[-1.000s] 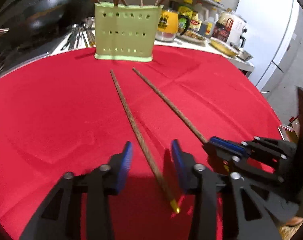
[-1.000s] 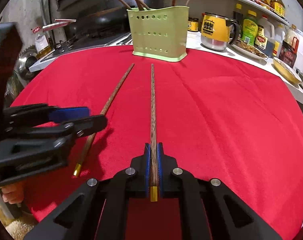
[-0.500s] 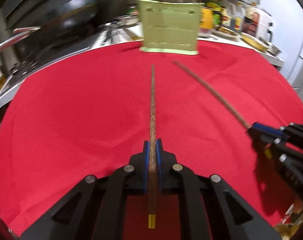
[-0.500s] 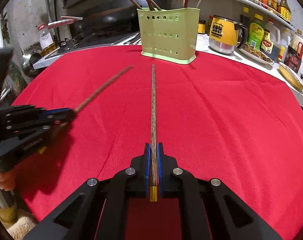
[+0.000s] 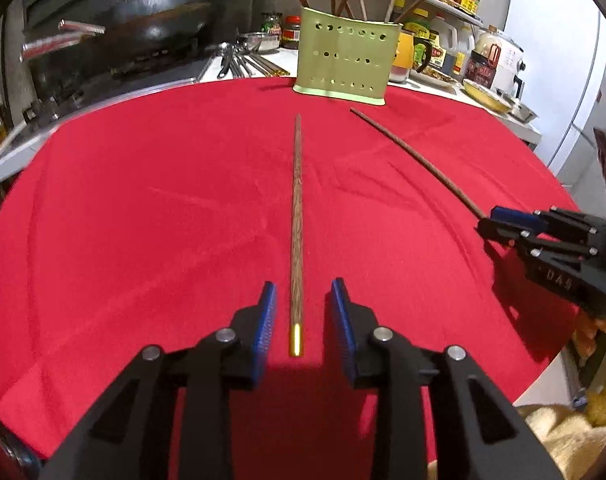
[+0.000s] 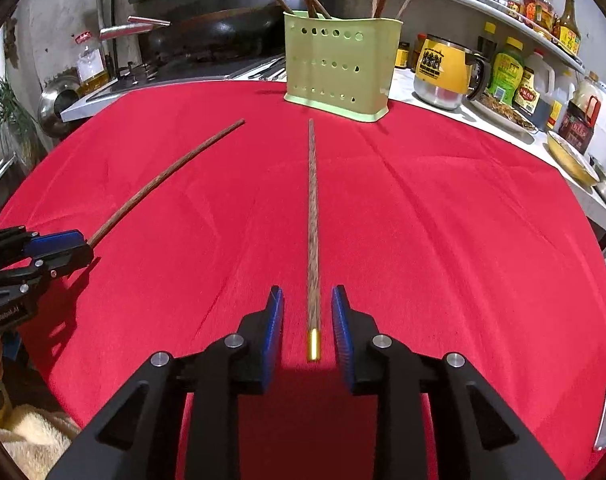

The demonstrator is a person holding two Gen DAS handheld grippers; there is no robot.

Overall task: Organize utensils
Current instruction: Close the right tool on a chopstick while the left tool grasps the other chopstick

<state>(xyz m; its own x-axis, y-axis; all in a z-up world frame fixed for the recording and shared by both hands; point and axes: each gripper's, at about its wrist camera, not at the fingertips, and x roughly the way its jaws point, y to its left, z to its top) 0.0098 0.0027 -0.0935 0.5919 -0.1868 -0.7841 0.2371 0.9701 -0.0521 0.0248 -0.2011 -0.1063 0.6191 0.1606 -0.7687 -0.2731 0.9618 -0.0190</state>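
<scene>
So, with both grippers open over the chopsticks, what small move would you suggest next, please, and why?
Probably close the left gripper on the left chopstick. Its jaws stand open on either side of the shaft near the gold tip, which lies flat on the red cloth. The right gripper straddles the right chopstick likewise. The green utensil holder waits beyond.

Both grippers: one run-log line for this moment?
left gripper: open, straddling left chopstick | right gripper: open, straddling right chopstick | green holder: ahead
</scene>
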